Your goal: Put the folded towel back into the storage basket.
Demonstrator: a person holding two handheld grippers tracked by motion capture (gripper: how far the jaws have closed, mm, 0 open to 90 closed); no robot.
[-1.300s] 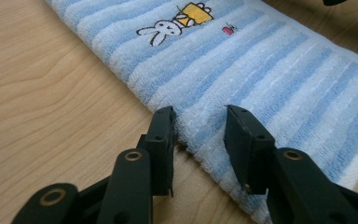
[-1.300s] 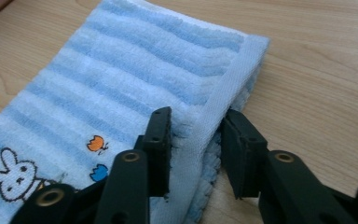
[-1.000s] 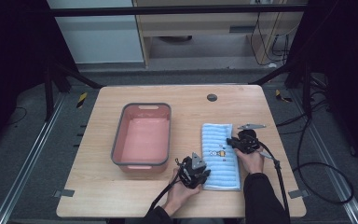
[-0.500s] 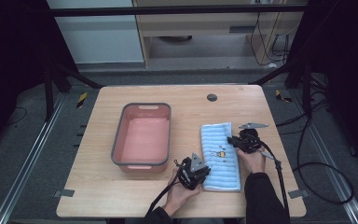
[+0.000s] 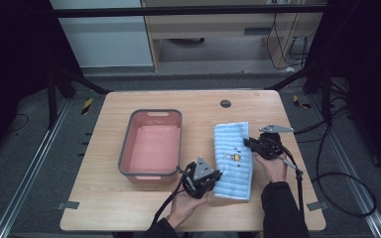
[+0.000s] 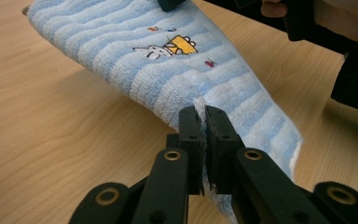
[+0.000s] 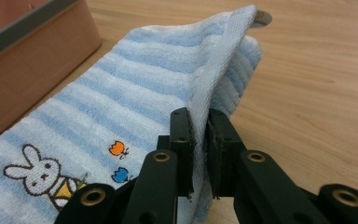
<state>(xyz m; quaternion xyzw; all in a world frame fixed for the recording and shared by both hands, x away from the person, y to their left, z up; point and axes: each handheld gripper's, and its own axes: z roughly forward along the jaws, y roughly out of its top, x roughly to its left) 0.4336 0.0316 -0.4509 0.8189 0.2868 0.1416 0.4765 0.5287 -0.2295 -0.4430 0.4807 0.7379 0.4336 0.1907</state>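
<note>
The left hand-held gripper (image 6: 204, 116) is clenched on the near edge of a blue-and-white striped towel (image 6: 168, 70); in its own view the two black jaws stand almost together with a fold of the terry cloth pinched between the pads, and the cloth rises off the wood from that pinch. In the high view this left hand-held gripper (image 5: 209, 179) sits at the towel's (image 5: 234, 158) near left corner, held by the person's left hand (image 5: 186, 203). The right hand-held gripper (image 7: 199, 122) is likewise clenched on the towel (image 7: 121, 107), its jaws nipping the white hem so that the edge stands up in a ridge between them. In the high view the right hand-held gripper (image 5: 254, 144) grasps the towel's right edge about halfway along, with the right hand (image 5: 273, 166) behind it. The towel lies lengthwise on the right half of the wooden table (image 5: 104, 208), lifted at both pinched spots, and bears a small embroidered rabbit (image 7: 32, 175) and two little tulips (image 7: 118, 161). Just left of the towel stands a pink tub (image 5: 151, 144) with a grey rim, its side wall (image 7: 32, 56) close beside the cloth in the right gripper view. A dark round hole (image 5: 225, 103) sits in the table beyond the towel's far end.
</note>
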